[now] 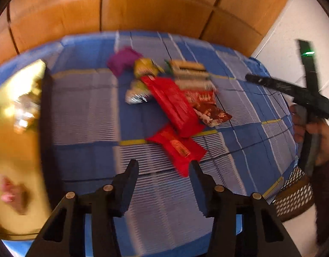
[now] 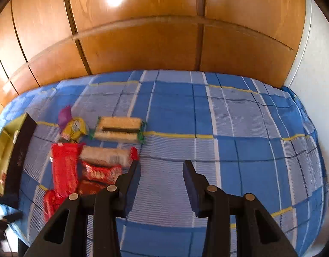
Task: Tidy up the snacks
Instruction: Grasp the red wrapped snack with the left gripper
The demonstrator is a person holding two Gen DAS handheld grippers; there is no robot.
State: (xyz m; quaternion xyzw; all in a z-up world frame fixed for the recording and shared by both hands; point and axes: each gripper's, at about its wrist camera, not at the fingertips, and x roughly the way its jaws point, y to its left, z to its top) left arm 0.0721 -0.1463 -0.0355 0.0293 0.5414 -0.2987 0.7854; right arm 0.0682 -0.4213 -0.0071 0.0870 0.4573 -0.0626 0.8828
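Left gripper (image 1: 164, 167) up close, jaws apart, nothing between them, hovering over blue checked cloth (image 1: 83, 111). Gold box (image 1: 16, 128) far left. Snack pile mid-cloth: purple pack (image 1: 122, 61), red packs (image 1: 173, 105), biscuit pack (image 2: 119, 129). Right gripper (image 2: 162, 167) also released, empty, over bare cloth right of pile.

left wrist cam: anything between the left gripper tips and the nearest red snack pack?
Nothing. Left wrist view shows only bare blue checked cloth between the open left gripper and the red snack pack, whose near corner reaches between the fingertips.
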